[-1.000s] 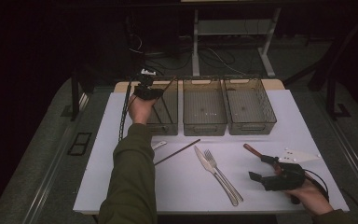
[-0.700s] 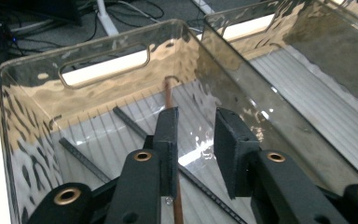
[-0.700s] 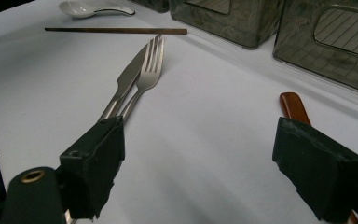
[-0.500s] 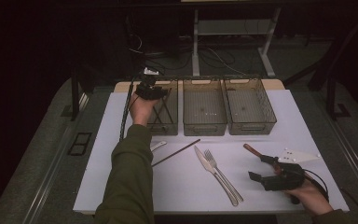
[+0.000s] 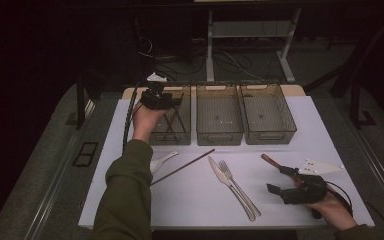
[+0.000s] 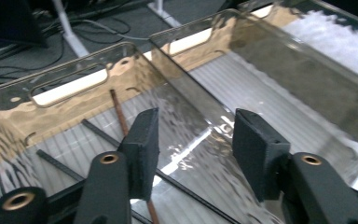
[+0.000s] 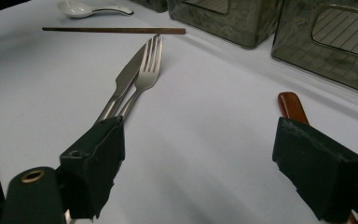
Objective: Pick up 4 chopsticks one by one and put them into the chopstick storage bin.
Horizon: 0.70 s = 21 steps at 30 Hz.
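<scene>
My left tool [image 6: 193,154] has just been opening, empty, over the chopsticks [image 6: 121,122] in the left bin [image 5: 186,136]; right tool [image 7: 214,172] gapes empty.

The white spoon [image 5: 161,161] is partly hidden by the green sleeve [image 5: 126,195]. In the left bin [image 6: 74,116], the sticks [image 6: 121,116] are partly covered by the left tool [image 6: 193,149]. The red handle [image 7: 292,107] is partly hidden behind the right tool [image 7: 205,163].
</scene>
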Each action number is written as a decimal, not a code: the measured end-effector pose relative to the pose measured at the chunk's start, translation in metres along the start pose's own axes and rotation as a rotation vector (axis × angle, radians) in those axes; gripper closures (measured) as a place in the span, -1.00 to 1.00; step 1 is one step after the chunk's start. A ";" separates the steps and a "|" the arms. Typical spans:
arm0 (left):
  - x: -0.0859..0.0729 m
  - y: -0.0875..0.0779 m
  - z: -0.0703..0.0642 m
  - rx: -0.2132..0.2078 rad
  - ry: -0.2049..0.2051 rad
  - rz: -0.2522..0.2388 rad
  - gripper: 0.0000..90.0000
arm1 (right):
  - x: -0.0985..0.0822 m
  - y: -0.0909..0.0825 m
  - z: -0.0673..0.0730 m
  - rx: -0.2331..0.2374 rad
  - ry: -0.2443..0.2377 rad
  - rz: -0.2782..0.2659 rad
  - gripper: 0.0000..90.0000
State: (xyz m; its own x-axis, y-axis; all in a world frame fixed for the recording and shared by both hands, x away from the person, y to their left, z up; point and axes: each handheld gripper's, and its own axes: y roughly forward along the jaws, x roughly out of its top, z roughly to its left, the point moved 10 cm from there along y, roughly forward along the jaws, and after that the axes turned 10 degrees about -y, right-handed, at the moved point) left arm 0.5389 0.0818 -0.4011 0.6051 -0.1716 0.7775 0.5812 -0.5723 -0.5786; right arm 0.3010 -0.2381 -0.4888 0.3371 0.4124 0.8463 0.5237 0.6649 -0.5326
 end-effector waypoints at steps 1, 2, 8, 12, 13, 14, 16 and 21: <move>-0.002 -0.004 -0.004 -0.025 0.013 0.005 0.02 | 0.000 0.000 0.000 0.000 0.000 0.000 -0.63; -0.002 -0.006 -0.007 -0.034 0.008 -0.002 -0.02 | 0.000 0.000 0.000 -0.001 -0.001 0.000 -0.63; -0.016 -0.023 -0.026 -0.110 0.053 0.010 -0.21 | 0.000 0.001 0.000 -0.001 -0.002 0.003 -0.63; -0.027 -0.032 -0.038 -0.139 0.072 0.006 -0.28 | 0.000 0.001 0.001 0.000 -0.003 0.003 -0.63; -0.030 -0.035 -0.040 -0.145 0.073 0.005 -0.28 | 0.000 0.001 0.001 0.000 -0.003 0.003 -0.63; -0.033 -0.037 -0.043 -0.153 0.075 0.006 -0.30 | 0.000 0.001 0.001 0.001 -0.001 0.004 -0.63; -0.039 -0.041 -0.048 -0.160 0.085 0.012 -0.35 | 0.000 0.001 0.001 0.001 -0.001 0.004 -0.63; -0.056 -0.051 -0.060 -0.179 0.098 0.017 -0.39 | 0.000 0.001 0.001 -0.001 -0.001 0.005 -0.63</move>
State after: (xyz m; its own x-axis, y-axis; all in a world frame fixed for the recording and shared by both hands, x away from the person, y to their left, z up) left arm 0.4427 0.0729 -0.4008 0.5535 -0.2546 0.7930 0.4598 -0.7005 -0.5459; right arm 0.3009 -0.2367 -0.4893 0.3392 0.4163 0.8436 0.5224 0.6624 -0.5370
